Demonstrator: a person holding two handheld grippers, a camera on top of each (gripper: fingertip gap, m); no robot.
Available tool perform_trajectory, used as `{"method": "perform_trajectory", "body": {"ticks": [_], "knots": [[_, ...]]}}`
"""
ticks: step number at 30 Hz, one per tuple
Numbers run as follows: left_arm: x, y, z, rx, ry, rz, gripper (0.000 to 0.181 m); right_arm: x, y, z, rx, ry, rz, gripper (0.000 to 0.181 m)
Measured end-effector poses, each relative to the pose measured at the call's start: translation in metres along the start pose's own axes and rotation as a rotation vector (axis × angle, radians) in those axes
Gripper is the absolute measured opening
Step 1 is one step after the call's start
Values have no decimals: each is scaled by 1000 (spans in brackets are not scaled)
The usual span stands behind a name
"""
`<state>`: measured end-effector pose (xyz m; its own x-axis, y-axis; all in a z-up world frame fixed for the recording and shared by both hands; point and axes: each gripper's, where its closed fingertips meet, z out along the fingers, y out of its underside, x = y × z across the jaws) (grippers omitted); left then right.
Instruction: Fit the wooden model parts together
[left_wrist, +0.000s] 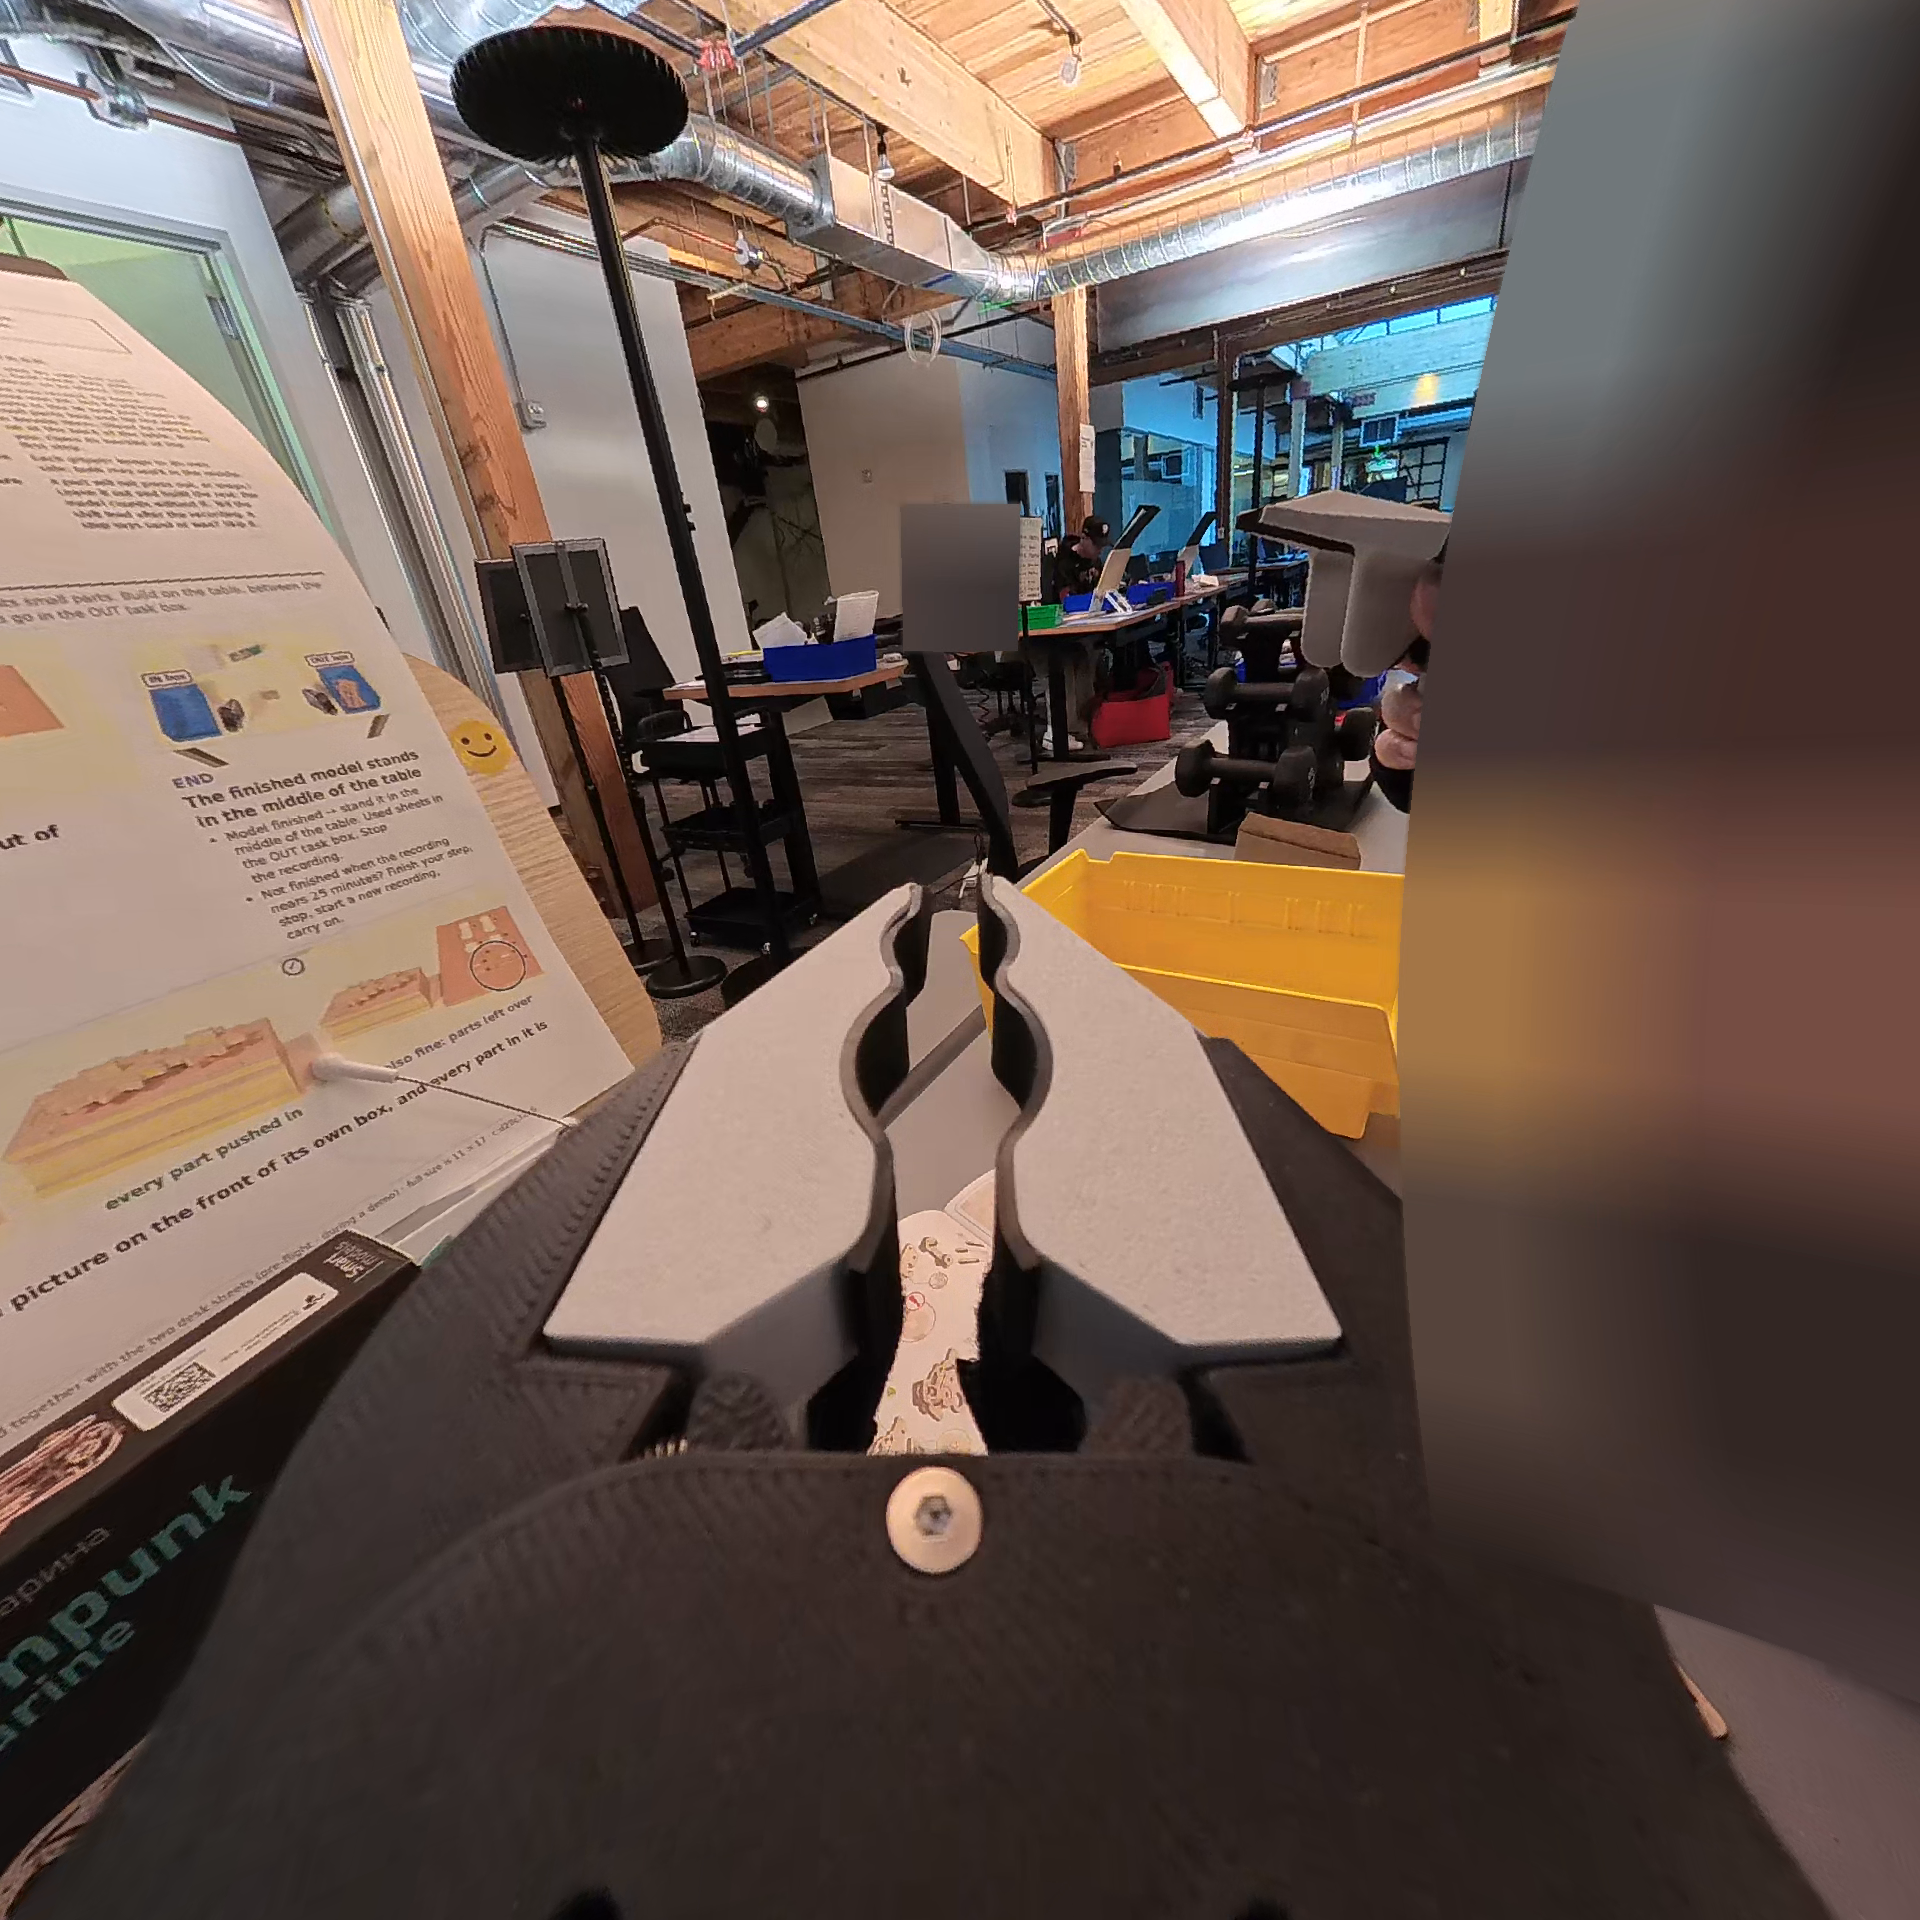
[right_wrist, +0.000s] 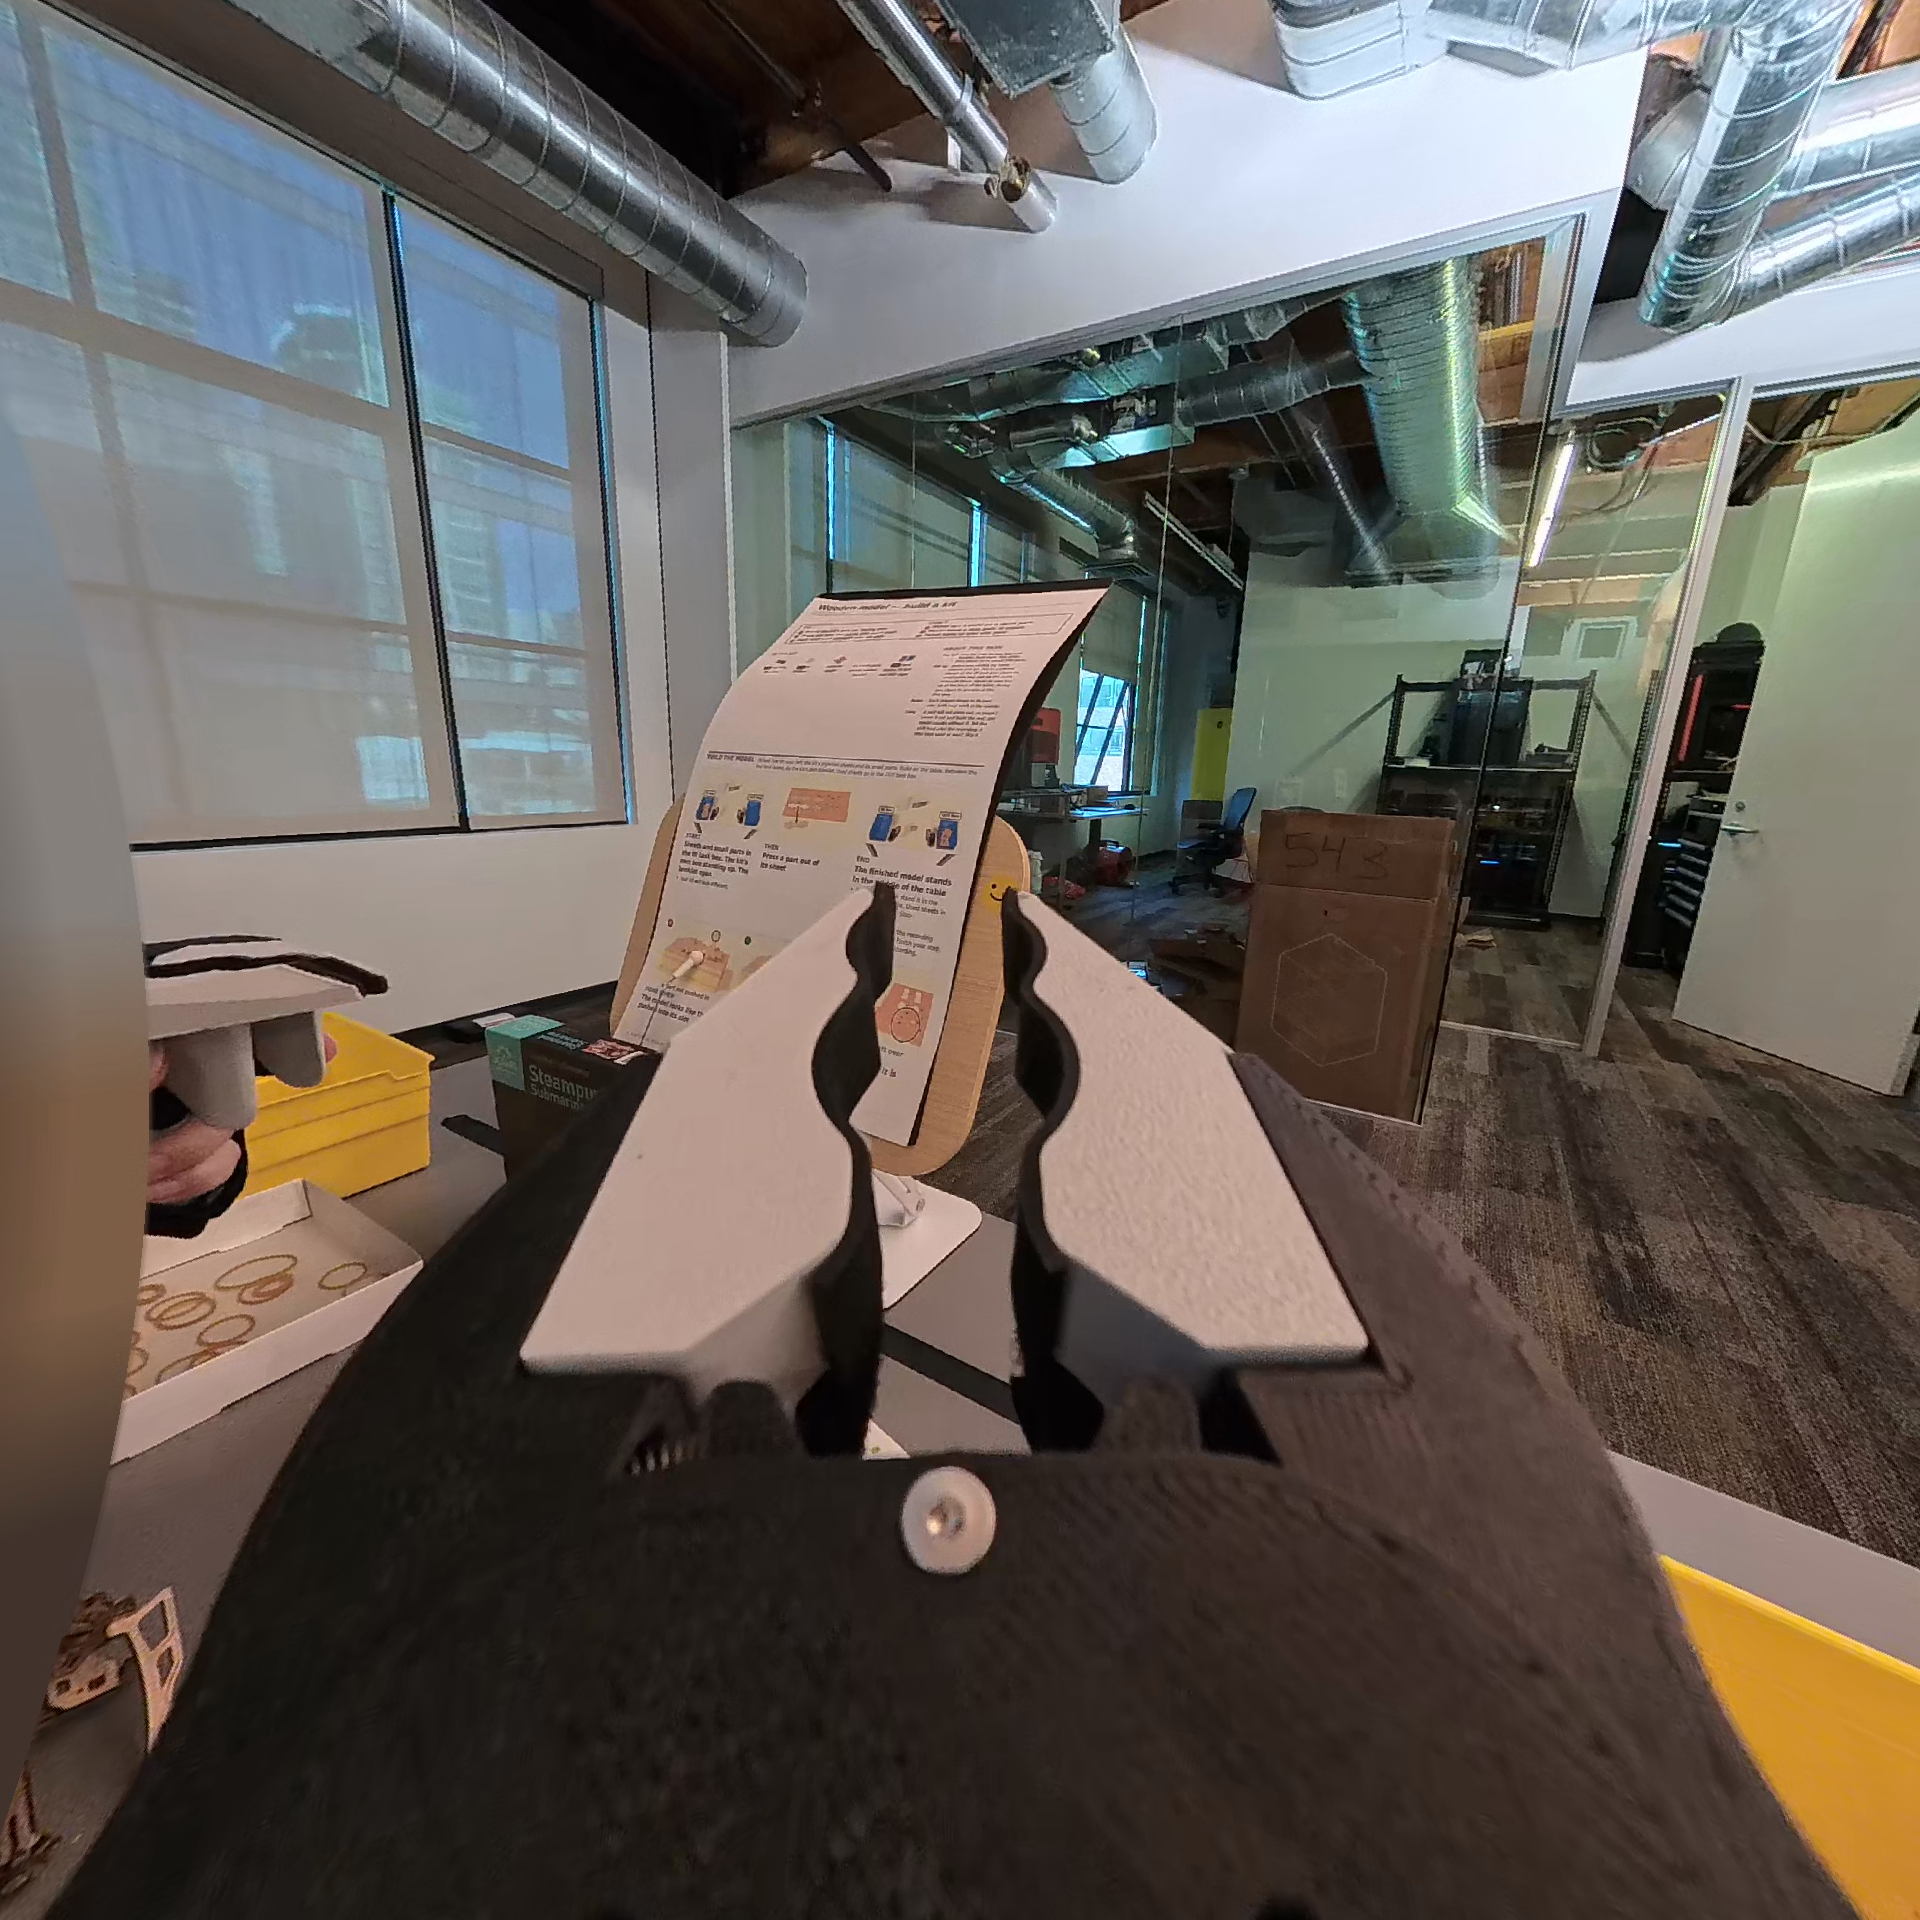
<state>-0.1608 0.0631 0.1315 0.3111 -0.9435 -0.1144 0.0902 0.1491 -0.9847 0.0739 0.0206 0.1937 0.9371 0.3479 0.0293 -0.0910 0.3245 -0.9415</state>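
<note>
Both grippers are raised and empty: the left gripper (left_wrist: 951, 904) has its jaws narrowly parted, the right gripper (right_wrist: 945, 914) slightly wider. The wooden rings (right_wrist: 223, 1304) lie in a tray (right_wrist: 343, 1299) low and left of the right jaws, under the left gripper, which looks nearer.

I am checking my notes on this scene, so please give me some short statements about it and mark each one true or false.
1. The left gripper holds a wooden part. False: nothing is between its jaws.
2. An instruction sheet stands propped on a wooden stand. True.
3. The bin ahead of the left gripper is blue. False: it is yellow.
4. The right gripper is empty, jaws slightly apart. True.
5. A white tray of wooden rings lies on the table. True.
</note>
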Motion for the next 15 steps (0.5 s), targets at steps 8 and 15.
{"method": "perform_trajectory", "body": {"ticks": [8,15], "knots": [[0,-1,-2,-4,-1,0,6,-1,2,1,-11,-7,2,18],[-3,-2,-2,-11,0,-1,7,-2,3,2,-14,-10,6,18]]}}
